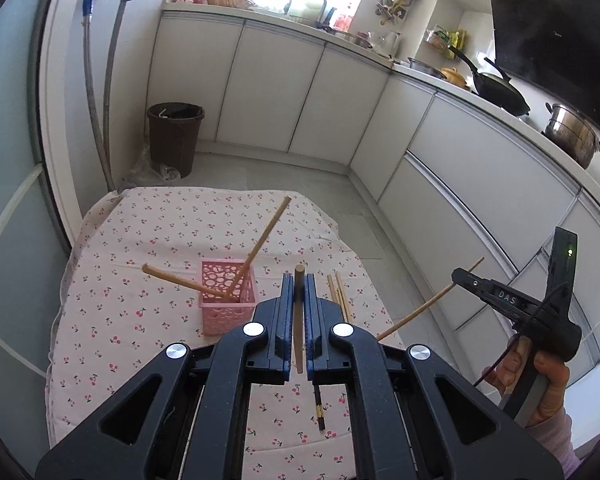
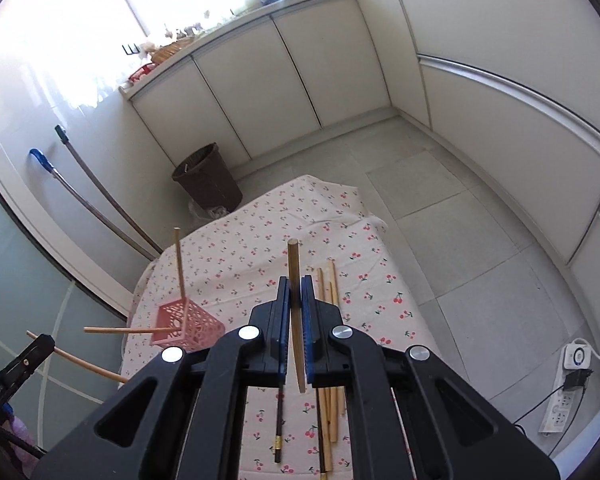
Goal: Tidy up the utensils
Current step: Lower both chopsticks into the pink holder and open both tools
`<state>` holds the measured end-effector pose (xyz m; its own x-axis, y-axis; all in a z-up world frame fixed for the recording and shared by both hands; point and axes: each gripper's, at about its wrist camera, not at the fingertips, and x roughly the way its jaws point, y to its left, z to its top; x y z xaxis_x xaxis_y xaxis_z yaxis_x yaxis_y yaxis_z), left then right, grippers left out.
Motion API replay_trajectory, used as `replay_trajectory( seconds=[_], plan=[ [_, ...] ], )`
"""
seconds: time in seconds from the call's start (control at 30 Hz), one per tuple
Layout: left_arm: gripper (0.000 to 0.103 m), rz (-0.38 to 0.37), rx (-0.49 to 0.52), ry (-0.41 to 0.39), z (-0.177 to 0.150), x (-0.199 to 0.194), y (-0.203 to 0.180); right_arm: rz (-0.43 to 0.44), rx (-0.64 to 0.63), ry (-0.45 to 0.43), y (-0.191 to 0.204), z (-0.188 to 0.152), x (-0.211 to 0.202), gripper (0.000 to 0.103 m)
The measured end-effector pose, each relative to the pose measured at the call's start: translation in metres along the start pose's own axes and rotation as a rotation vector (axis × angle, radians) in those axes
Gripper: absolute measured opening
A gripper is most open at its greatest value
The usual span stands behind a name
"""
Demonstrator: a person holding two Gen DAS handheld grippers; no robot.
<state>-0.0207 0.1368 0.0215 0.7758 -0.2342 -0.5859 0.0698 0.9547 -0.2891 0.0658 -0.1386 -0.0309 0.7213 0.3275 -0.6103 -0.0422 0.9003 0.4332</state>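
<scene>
A pink perforated basket [image 1: 228, 300] stands on the cherry-print tablecloth [image 1: 120, 280] with two wooden chopsticks [image 1: 266, 236] leaning out of it; it also shows in the right wrist view [image 2: 188, 326]. My left gripper [image 1: 299, 280] is shut on a wooden chopstick [image 1: 298, 320], held above the table right of the basket. My right gripper [image 2: 295, 282] is shut on another wooden chopstick [image 2: 295, 304]; it appears in the left wrist view [image 1: 460, 276] off the table's right edge. Several loose chopsticks [image 2: 327, 288] lie on the cloth, with a dark one [image 2: 279, 428] nearer me.
A brown waste bin [image 1: 175, 138] stands on the floor beyond the table. White cabinets [image 1: 480, 168] run along the back and right, with pots on the counter. Two mop handles [image 1: 100, 100] lean on the left wall. A power strip [image 2: 564, 404] lies on the floor at right.
</scene>
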Motion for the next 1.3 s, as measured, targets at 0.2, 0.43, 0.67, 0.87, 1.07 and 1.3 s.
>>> replay_trajectory(
  seconds=[0.2, 0.43, 0.67, 0.87, 1.07, 1.3],
  plan=[
    [0.004, 0.03, -0.055, -0.109, 0.038, -0.027, 0.019, 0.116, -0.032, -0.059, 0.047, 0.029, -0.017, 0.006],
    [0.004, 0.1, -0.096, -0.152, 0.073, -0.015, 0.037, 0.216, -0.072, -0.082, 0.093, 0.058, -0.005, 0.006],
    [0.006, 0.159, -0.152, -0.104, 0.083, 0.031, 0.069, 0.243, -0.082, -0.054, 0.115, 0.057, 0.018, 0.006],
    [0.009, 0.171, -0.279, -0.166, 0.083, 0.01, 0.093, 0.225, -0.08, -0.02, 0.12, 0.054, 0.038, 0.006],
    [0.018, 0.144, -0.303, -0.217, 0.086, -0.012, 0.095, 0.209, -0.068, 0.002, 0.123, 0.052, 0.052, 0.006],
    [0.021, 0.136, -0.285, -0.257, 0.091, -0.029, 0.088, 0.205, -0.065, 0.009, 0.129, 0.053, 0.061, 0.006]
  ],
)
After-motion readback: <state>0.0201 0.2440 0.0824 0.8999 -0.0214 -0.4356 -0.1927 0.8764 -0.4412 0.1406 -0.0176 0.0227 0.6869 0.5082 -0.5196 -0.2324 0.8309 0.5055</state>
